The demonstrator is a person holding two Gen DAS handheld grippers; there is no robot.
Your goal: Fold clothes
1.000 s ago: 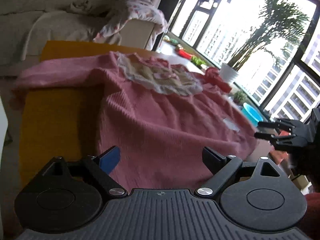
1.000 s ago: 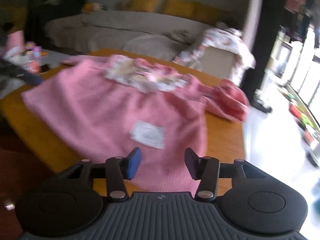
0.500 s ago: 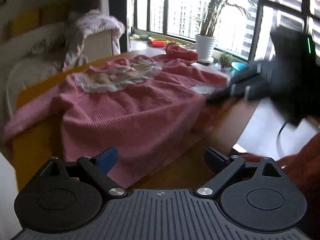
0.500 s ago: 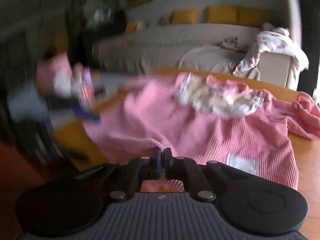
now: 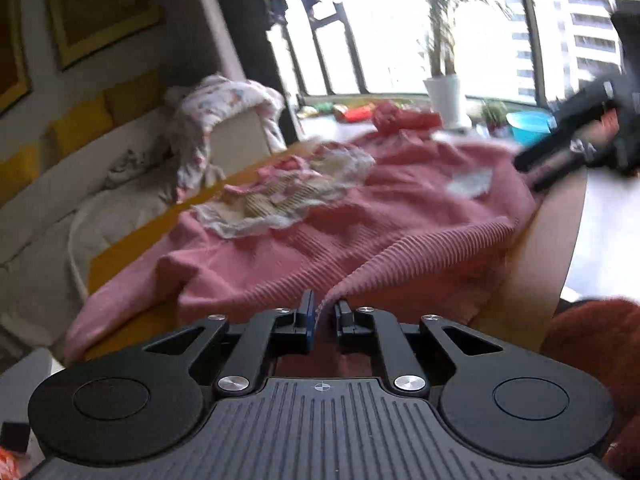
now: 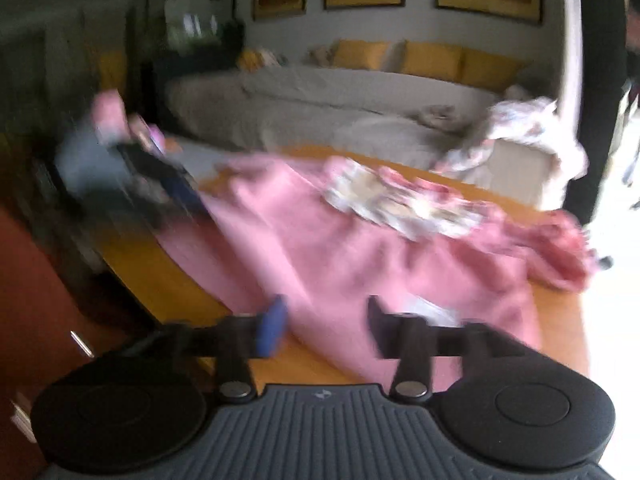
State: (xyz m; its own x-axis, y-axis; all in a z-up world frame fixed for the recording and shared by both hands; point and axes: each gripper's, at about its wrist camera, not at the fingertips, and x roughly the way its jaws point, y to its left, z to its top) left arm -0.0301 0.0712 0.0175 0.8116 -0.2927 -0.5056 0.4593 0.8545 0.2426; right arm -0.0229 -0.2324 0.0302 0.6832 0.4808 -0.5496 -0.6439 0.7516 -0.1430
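Fingers of my left gripper (image 5: 320,314) pinch the sweater (image 5: 360,232) hem at six o'clock; my right gripper (image 6: 326,322) is opening, hem between, unpressed. Sweater lies spread on the table (image 6: 556,308) toward twelve, no fold made yet.

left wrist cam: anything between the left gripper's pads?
Yes. In the left wrist view the ribbed hem of the pink sweater is pinched in the left gripper, whose jaws are shut on it.

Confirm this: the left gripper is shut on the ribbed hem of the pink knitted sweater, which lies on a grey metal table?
Not quite. The left gripper does pinch the hem of the pink knitted sweater, but the table is orange-brown wood, not grey metal, as the right wrist view shows.
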